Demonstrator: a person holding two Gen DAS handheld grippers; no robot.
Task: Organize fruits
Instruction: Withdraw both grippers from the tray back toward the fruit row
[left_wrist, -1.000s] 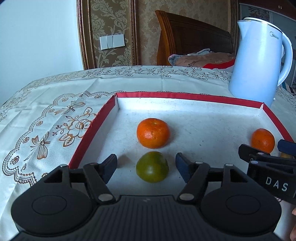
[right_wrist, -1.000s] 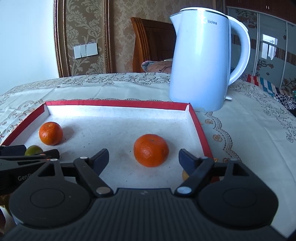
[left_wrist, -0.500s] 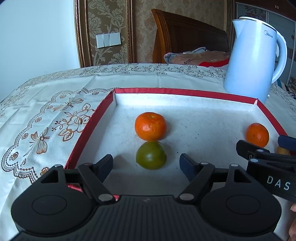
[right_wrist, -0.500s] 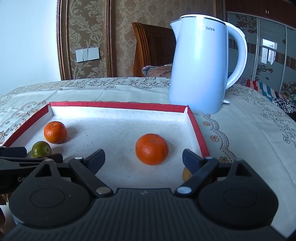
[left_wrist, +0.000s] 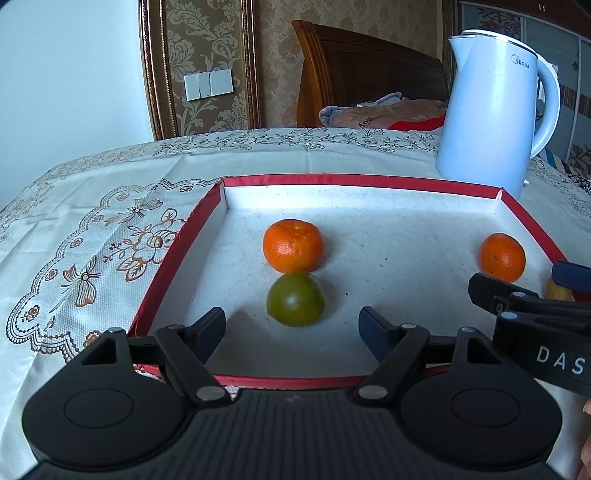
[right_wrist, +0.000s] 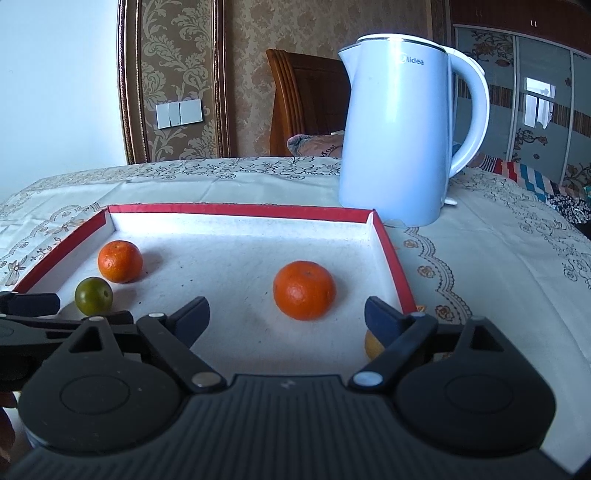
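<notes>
Red-rimmed tray (left_wrist: 177, 254) with a white speckled floor, flat on the embroidered tablecloth (left_wrist: 85, 229); taken as the landmark for everything below.

Inside the tray, left half: orange tangerine (left_wrist: 293, 245), and directly in front of it, touching or nearly so, a green tangerine (left_wrist: 295, 299). Same pair from the right wrist view at the tray's left side, orange (right_wrist: 120, 261) behind, green (right_wrist: 94, 295) in front.

Inside the tray, right half: second orange tangerine (right_wrist: 304, 290), alone, well apart from the left pair and near the right wall. Also seen at the far right from the left wrist view (left_wrist: 502, 257).

At the tray's near right corner: a small yellowish fruit (right_wrist: 371, 345), mostly hidden behind a finger (kind not clear).

Beyond the tray's far right corner: white electric kettle (right_wrist: 395, 140), upright on the cloth, outside the tray, handle to the right.

Over the tray's near edge, left side: left gripper (left_wrist: 293, 326), jaws wide, holding nothing, green tangerine just ahead of the gap and untouched.

Over the tray's near edge, right side: right gripper (right_wrist: 286, 321), jaws spread wide, empty, lone orange tangerine just beyond the fingertips, not gripped.
</notes>
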